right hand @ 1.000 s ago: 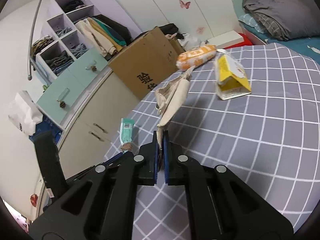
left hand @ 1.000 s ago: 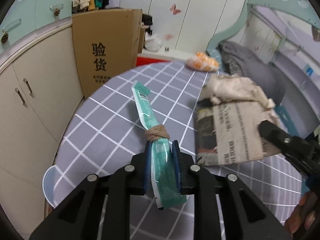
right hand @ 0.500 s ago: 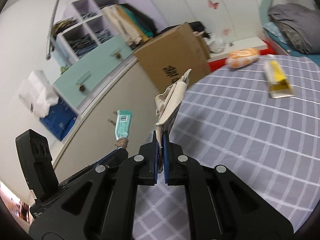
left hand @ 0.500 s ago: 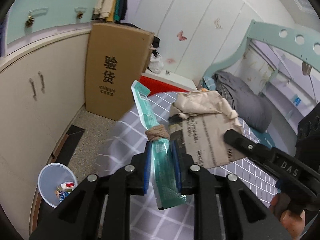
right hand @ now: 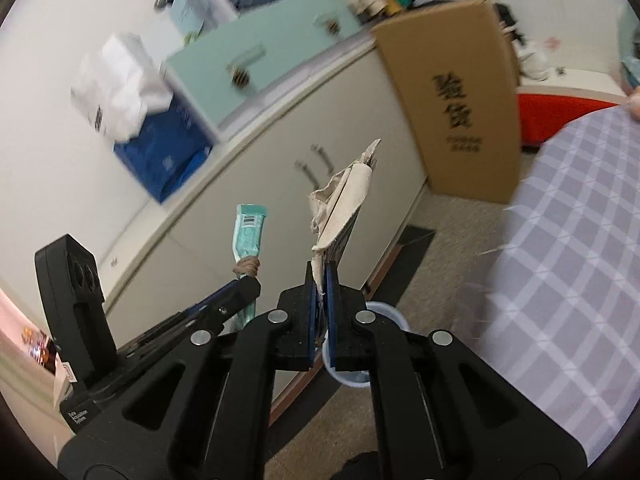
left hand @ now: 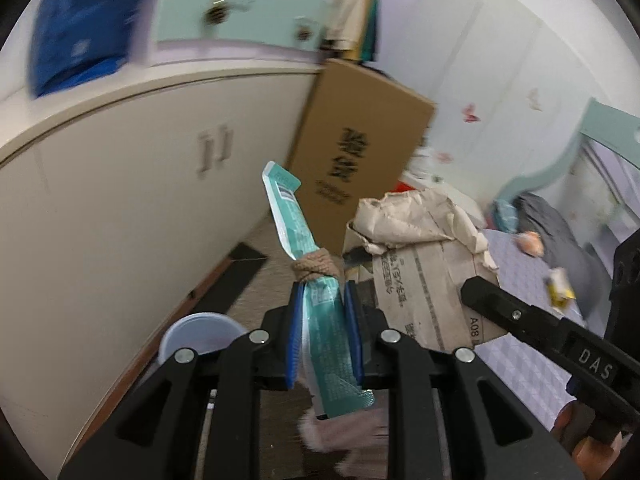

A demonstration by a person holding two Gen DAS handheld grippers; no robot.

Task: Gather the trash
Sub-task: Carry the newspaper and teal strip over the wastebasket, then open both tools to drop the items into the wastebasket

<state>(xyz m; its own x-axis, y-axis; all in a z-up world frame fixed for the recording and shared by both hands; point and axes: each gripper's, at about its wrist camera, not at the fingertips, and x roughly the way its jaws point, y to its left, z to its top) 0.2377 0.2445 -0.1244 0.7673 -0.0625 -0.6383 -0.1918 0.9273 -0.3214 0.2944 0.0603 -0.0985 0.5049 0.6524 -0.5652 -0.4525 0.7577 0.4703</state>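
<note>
My left gripper [left hand: 325,292] is shut on a teal plastic wrapper [left hand: 294,228] tied with a brown band; the wrapper also shows in the right wrist view [right hand: 249,228]. My right gripper [right hand: 321,276] is shut on a crumpled newspaper [right hand: 344,204], which shows in the left wrist view [left hand: 424,264] just right of the wrapper. Both are held in the air over the floor. A pale blue bin [left hand: 200,336] stands on the floor below and left of the left gripper; in the right wrist view its rim [right hand: 392,316] is directly under the right gripper.
A cream cabinet [left hand: 120,184] runs along the left. A tall cardboard box [left hand: 360,160] leans against it. The table with the grey checked cloth [right hand: 568,248] is to the right, with an orange packet [left hand: 530,242] and a yellow carton [left hand: 560,288] on it.
Both grippers swung left off the table with their loads and now hang over the floor above the blue bin. The grips have not changed.
</note>
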